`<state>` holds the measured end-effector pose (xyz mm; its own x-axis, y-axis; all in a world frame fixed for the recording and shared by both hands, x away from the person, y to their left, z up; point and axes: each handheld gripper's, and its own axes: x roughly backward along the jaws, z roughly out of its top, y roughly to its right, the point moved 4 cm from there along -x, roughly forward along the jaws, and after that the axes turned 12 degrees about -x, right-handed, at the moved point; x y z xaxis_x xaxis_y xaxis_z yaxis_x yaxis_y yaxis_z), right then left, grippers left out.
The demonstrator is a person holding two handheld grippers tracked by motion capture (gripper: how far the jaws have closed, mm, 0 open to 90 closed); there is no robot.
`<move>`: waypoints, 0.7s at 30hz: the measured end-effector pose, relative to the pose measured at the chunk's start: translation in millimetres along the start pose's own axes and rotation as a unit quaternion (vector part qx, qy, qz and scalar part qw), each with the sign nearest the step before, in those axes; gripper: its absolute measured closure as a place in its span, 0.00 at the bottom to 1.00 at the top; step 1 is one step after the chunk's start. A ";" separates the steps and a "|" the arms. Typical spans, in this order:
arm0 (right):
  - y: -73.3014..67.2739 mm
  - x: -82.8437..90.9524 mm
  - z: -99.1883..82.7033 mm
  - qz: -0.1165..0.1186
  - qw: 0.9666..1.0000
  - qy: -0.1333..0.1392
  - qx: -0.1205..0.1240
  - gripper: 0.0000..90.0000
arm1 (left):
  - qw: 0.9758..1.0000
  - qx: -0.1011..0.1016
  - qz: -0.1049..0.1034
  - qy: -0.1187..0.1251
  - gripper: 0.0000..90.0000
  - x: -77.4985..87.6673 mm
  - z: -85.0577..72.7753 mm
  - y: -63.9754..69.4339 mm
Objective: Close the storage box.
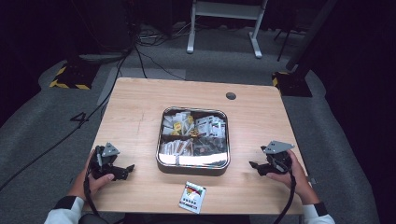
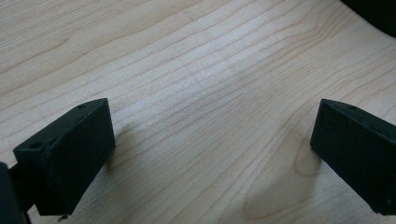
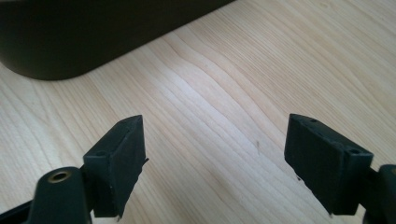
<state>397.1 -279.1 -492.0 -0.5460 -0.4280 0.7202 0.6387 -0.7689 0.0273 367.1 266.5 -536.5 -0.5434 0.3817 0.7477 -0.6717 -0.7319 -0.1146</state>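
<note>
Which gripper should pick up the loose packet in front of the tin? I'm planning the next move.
Probably either: the packet lies about midway between the left gripper and right gripper. Both are open and empty; the left looks marginally nearer.

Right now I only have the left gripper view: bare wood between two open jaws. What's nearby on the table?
Observer: A metal tray sits mid-table, to the right of your left gripper, apart from it.
Operator: Anything in it?
Observer: Small packets, sorted into compartments.
Operator: Anything loose outside it?
Observer: One packet lies flat on the table near the front edge, just in front of the tray.
Operator: And the other gripper?
Observer: The right gripper is open too, low over bare wood to the right of the tray, holding nothing.
</note>
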 end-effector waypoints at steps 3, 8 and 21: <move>2.7 0.7 -5.4 0.001 1.000 0.003 -0.008 0.23 | 1.000 -0.001 0.000 0.000 0.00 0.1 0.0 -0.2; 8.4 2.2 -15.1 -0.003 1.000 0.007 -0.023 0.23 | 1.000 0.000 0.000 0.000 0.00 0.0 0.0 0.0; 22.8 7.9 -44.8 -0.012 0.997 0.016 -0.076 0.22 | 1.000 -0.001 0.001 -0.001 0.00 0.1 0.0 -0.2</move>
<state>383.1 -321.3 -516.7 -0.5791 -0.4216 0.6978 0.5366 -0.8415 -0.0632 367.2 266.7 -536.4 -0.5435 0.3800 0.7485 -0.6725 -0.7307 -0.1174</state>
